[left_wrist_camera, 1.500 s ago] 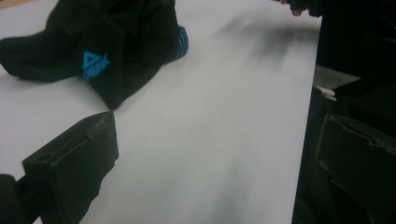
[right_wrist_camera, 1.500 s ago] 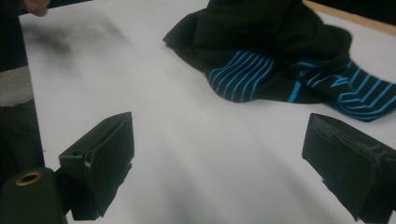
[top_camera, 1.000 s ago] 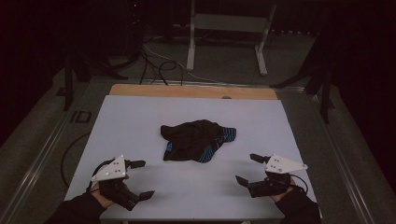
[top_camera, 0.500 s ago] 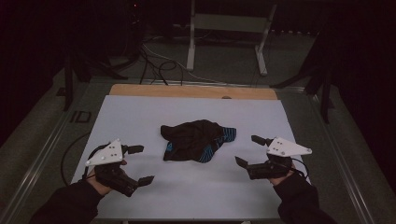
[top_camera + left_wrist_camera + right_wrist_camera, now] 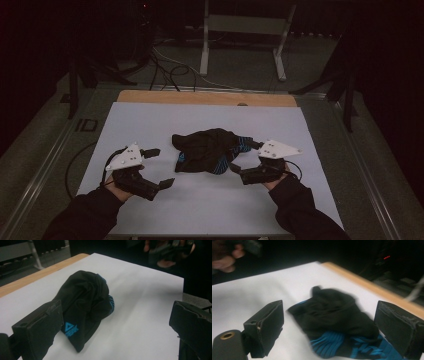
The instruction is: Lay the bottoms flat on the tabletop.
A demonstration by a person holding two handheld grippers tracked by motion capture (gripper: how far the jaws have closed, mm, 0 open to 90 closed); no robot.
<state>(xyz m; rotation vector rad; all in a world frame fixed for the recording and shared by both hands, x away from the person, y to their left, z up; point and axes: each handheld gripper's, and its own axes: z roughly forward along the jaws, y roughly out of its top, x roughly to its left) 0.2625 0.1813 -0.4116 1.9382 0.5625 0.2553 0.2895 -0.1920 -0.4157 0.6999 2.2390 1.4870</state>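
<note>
— On the middle of the white tabletop (image 5: 150,125) sits what, exactly?

— A crumpled black garment (image 5: 207,150) with bright blue stripes and a small blue triangle logo, lying bunched in a heap. It rests flat on the sheet, and nothing has hold of it.

— Where are your grippers relative to that garment?

— My right gripper (image 5: 245,160) is just beside its right edge, jaws spread wide, with the striped blue part lying between them in the right gripper view; whether a jaw touches the cloth I cannot tell. It grips nothing. My left gripper (image 5: 159,167) is near the garment's left side but apart from it, jaws also wide open and empty.

— Anything beyond the garment?

— A wooden strip (image 5: 207,98) borders the tabletop on the garment's far side, and past that stands a grey metal frame (image 5: 245,35) on the floor.
</note>
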